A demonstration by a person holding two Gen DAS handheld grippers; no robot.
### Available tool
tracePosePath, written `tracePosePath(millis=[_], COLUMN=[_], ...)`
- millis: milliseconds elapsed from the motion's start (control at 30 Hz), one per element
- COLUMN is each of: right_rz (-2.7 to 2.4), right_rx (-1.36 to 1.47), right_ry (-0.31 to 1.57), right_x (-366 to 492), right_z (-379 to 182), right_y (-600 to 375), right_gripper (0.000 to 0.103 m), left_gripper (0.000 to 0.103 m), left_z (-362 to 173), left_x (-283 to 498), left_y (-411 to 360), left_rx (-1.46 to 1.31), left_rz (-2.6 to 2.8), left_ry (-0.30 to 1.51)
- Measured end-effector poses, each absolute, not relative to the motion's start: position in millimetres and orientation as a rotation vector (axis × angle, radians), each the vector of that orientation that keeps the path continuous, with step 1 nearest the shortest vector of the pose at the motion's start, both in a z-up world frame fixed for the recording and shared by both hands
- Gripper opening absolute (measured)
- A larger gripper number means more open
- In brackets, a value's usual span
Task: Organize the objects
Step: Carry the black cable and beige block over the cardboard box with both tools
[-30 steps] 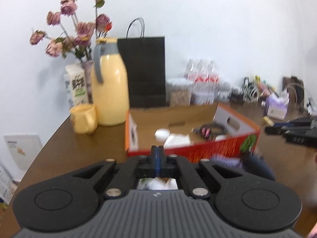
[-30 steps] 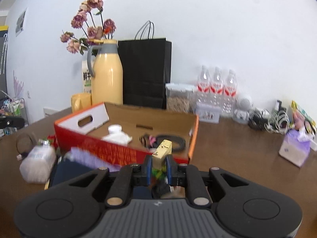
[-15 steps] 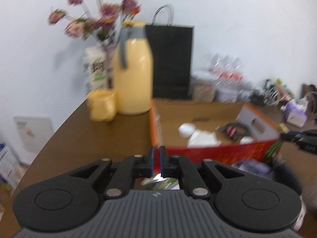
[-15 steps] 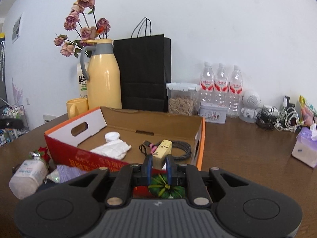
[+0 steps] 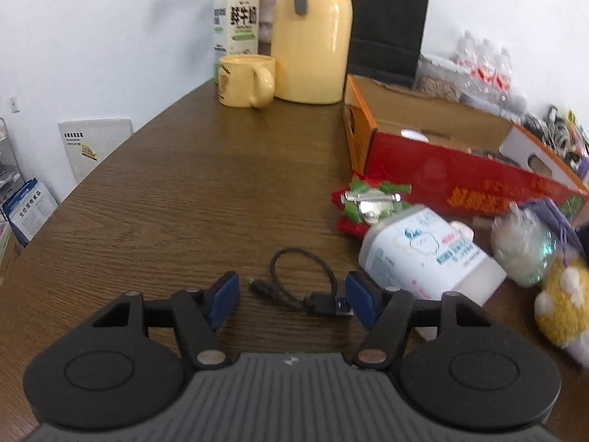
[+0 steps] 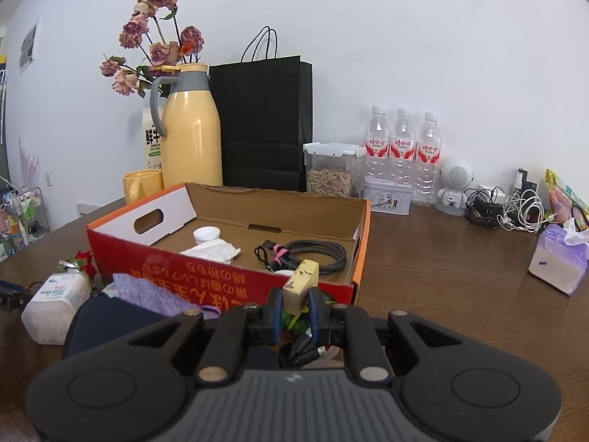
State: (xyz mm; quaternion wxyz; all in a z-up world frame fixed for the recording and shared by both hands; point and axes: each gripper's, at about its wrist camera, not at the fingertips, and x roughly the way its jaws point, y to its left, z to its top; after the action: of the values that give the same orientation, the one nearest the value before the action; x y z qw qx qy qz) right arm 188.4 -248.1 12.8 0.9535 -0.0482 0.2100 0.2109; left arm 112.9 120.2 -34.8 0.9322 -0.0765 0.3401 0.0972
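My left gripper [image 5: 292,294] points down at the brown table, and its jaws are opening. A short black cable [image 5: 321,302] lies on the wood between the blue pads [image 5: 225,294], which do not press on it. My right gripper [image 6: 293,304] is shut on a small tan block [image 6: 302,280] and holds it just in front of the red cardboard box [image 6: 221,272]. That open box [image 5: 460,180] holds a white cap [image 6: 206,235], a crumpled tissue [image 6: 215,250] and a coiled braided cable [image 6: 316,254].
Right of the left gripper lie a white plastic bottle [image 5: 423,254], a red-green ornament with a metal clip [image 5: 368,202] and a yellow plush [image 5: 559,302]. A purple pouch [image 6: 147,291] and dark case [image 6: 106,320] lie before the box. Mug [image 5: 244,79], thermos [image 5: 313,33], black bag [image 6: 263,121], water bottles [image 6: 403,143] stand behind.
The left gripper has dropped and tipped down toward the table, and its jaws went from shut to wide apart around the black cable. The right gripper still holds the tan block, hardly moved.
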Motion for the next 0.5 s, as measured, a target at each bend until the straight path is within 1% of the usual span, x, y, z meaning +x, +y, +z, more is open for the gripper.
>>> tracePosePath(millis=[33,67,100,200,500], right_rz=[0.428,0.427,0.426,0.423,0.422], right_rx=[-0.099,-0.098,-0.098,-0.094,-0.092], right_ry=[0.428,0.428,0.427,0.425,0.423], right_x=[186.6,184.7,182.8,177.4,171.8], right_z=[12.8,13.0,13.2,13.6,14.4], right_y=[-248.2,-248.6,-249.0,-250.6,-251.9], right_gripper=[0.014,0.014,0.014,0.014,0.014], left_gripper=[0.056,0.043,0.016,0.01,0.008], left_z=[-35.6,-35.7,-35.4,-35.1,-25.5], left_x=[112.6,112.4,113.4,112.5,103.5], left_y=[120.8,121.1,120.8,123.7,121.9], left_rx=[-0.169,-0.172,-0.172,-0.214,-0.228], left_rz=[0.204,0.212,0.221,0.207,0.196], left_ry=[0.689,0.681,0.674,0.668,0.631])
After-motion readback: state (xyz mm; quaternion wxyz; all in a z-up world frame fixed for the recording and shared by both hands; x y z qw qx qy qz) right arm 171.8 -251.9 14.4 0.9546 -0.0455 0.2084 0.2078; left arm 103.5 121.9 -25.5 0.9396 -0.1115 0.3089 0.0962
